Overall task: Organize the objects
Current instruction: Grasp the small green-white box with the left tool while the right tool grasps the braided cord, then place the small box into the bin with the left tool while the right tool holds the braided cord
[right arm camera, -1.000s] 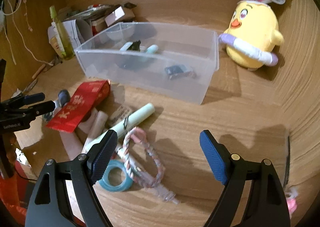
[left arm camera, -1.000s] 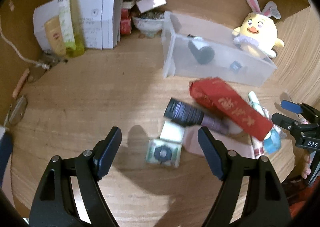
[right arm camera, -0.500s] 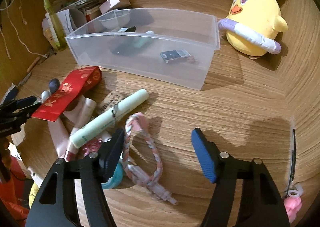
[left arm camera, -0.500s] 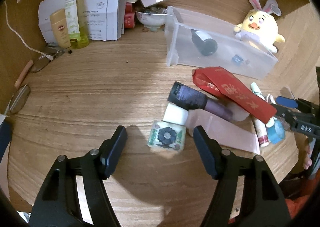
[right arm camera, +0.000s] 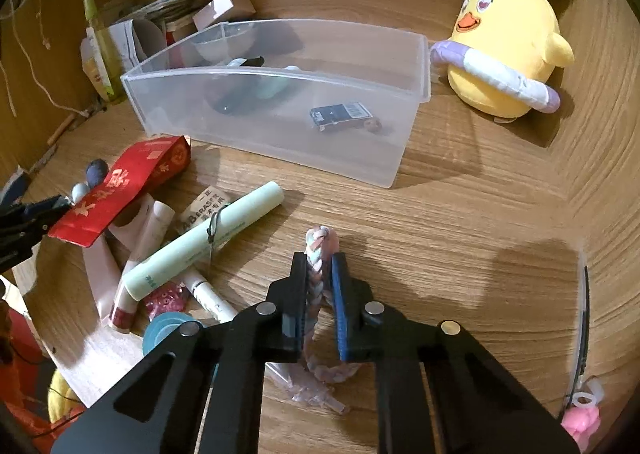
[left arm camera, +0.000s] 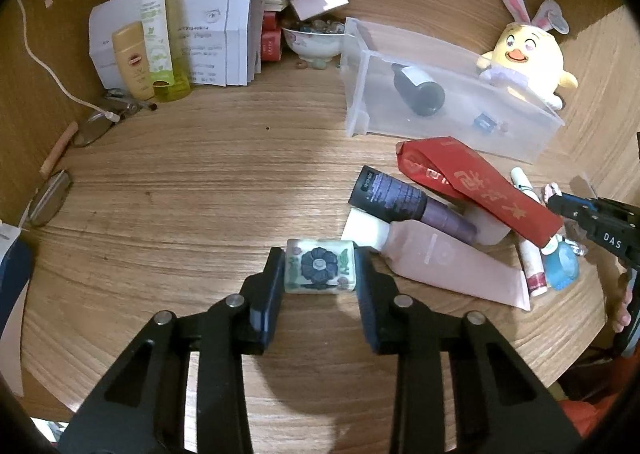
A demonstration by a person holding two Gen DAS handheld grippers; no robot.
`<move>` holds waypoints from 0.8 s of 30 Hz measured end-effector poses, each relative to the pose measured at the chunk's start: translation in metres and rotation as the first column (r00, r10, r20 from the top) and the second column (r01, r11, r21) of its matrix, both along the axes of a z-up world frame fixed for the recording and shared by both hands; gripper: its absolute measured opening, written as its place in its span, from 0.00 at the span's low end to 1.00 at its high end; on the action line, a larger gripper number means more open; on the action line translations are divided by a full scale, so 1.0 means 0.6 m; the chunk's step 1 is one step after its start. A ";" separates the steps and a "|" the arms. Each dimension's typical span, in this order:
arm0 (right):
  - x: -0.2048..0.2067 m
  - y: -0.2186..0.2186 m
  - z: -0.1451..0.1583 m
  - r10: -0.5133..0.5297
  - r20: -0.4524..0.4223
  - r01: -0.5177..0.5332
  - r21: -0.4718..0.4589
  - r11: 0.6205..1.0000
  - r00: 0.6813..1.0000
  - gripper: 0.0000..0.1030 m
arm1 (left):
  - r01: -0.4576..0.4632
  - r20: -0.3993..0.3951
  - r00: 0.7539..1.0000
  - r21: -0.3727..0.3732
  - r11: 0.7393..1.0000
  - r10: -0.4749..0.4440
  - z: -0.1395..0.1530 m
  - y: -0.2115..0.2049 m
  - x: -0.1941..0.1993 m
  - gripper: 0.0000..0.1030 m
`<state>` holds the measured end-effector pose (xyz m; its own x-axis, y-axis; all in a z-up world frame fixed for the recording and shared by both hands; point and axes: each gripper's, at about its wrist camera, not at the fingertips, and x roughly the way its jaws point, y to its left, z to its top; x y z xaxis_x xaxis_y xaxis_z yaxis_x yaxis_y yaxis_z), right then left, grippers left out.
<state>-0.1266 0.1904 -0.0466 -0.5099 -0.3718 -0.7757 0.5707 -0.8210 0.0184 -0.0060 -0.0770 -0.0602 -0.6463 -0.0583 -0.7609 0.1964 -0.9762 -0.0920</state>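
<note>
Objects for sorting lie scattered on a wooden table (left arm camera: 180,194) in front of a clear plastic bin (left arm camera: 532,138). In the left wrist view, the left gripper (left arm camera: 319,274) has just been closing and now pinches a small flower-printed block (left arm camera: 320,271) between its pads, on the table well in front of the bin. Just right of the block lie a pink tube (left arm camera: 452,266), a dark purple bottle (left arm camera: 404,202) and a red packet (left arm camera: 476,186) — all between the block and the bin. Inside the bin lie a dark bottle (left arm camera: 418,90) and a small blue item (left arm camera: 484,121); a yellow plush chick (left arm camera: 524,62) stands behind it. In the right wrist view, the right gripper (right arm camera: 320,278) has just been closing and is clamped tight on a pink-and-white braided cord (right arm camera: 318,250), in front of the bin (right arm camera: 256,134). Left of the cord lies a pale green tube (right arm camera: 208,238) with the red packet (right arm camera: 120,190) beyond it — the chick (right arm camera: 504,50) sits right of the bin.
</note>
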 end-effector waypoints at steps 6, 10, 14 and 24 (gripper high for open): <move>-0.004 0.008 0.023 -0.025 -0.027 0.024 -0.040 0.999 0.999 0.08 | -0.026 -0.020 0.999 0.015 1.000 0.026 0.011 -0.008 0.001 0.32; -0.006 0.011 0.045 -0.031 -0.055 0.027 -0.075 0.997 0.998 0.08 | -0.043 -0.052 0.998 0.033 0.999 0.044 0.030 -0.015 0.003 0.32; -0.010 0.013 0.067 -0.036 -0.080 0.027 -0.111 0.993 0.996 0.08 | -0.049 -0.095 0.994 0.048 0.998 0.053 0.054 -0.017 0.001 0.32; -0.024 0.002 0.116 -0.025 -0.147 -0.001 -0.174 0.985 0.989 0.08 | -0.015 -0.175 0.984 0.033 0.999 0.021 0.099 0.000 -0.021 0.32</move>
